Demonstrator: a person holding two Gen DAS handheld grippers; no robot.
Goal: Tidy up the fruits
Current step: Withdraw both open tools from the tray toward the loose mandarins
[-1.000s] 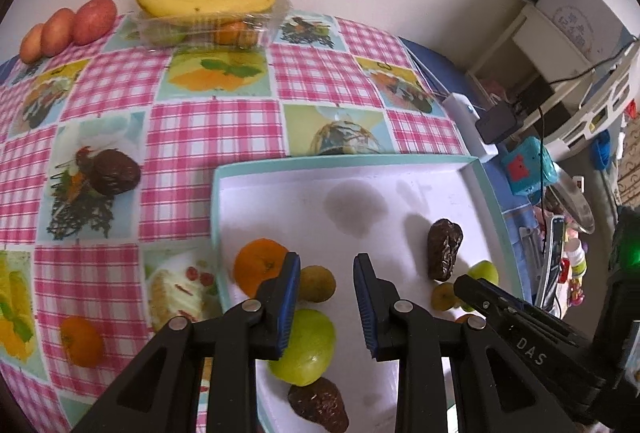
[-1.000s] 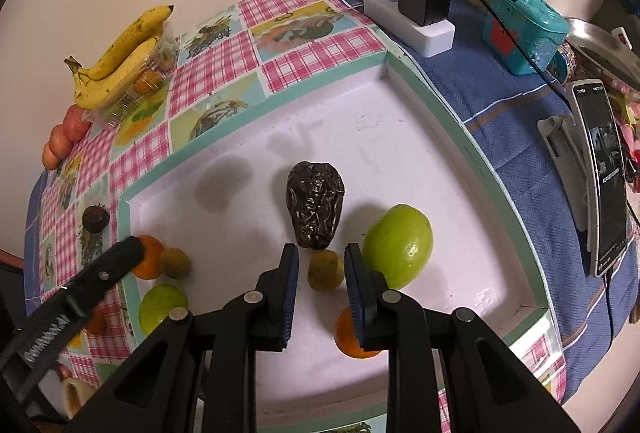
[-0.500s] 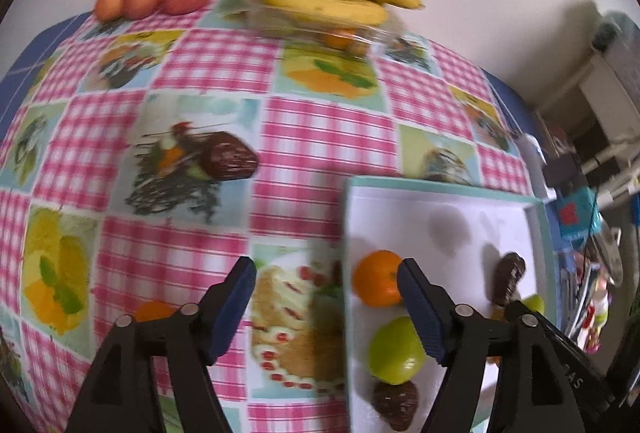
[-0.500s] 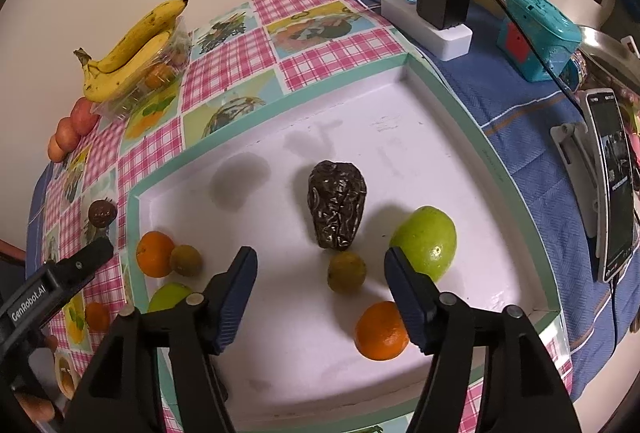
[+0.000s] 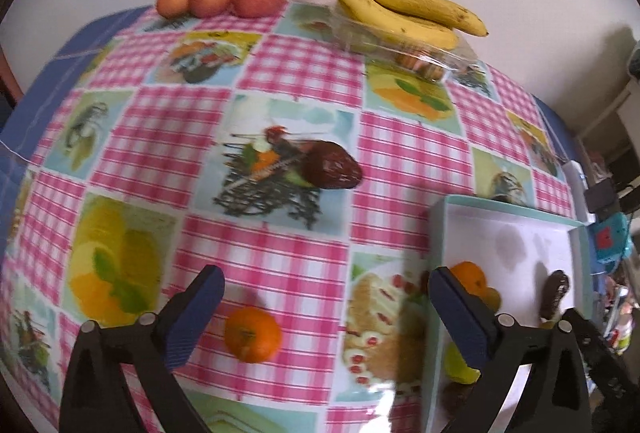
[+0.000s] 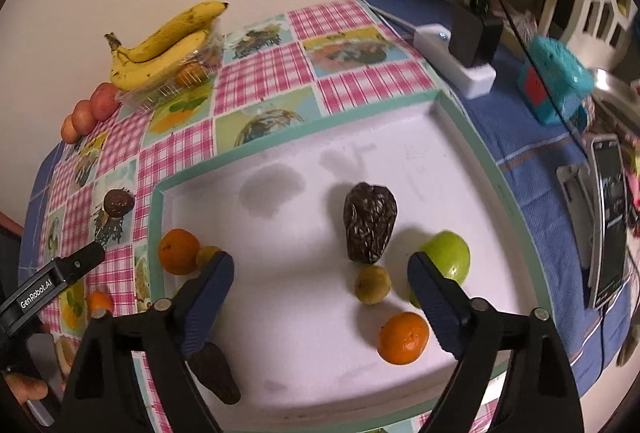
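Checked cloth covers the table; the left hand-held gripper, jaws spread, hovers over a loose orange beside the tray. Next: lower, pinch, carry it in. The right hand-held gripper gapes empty above the tray.

1. Left wrist cam: above the bench, angled down toward the back wall, tray at right edge.
2. Right wrist cam: close above the tray, same facing.
3. Shared: tray, bananas.
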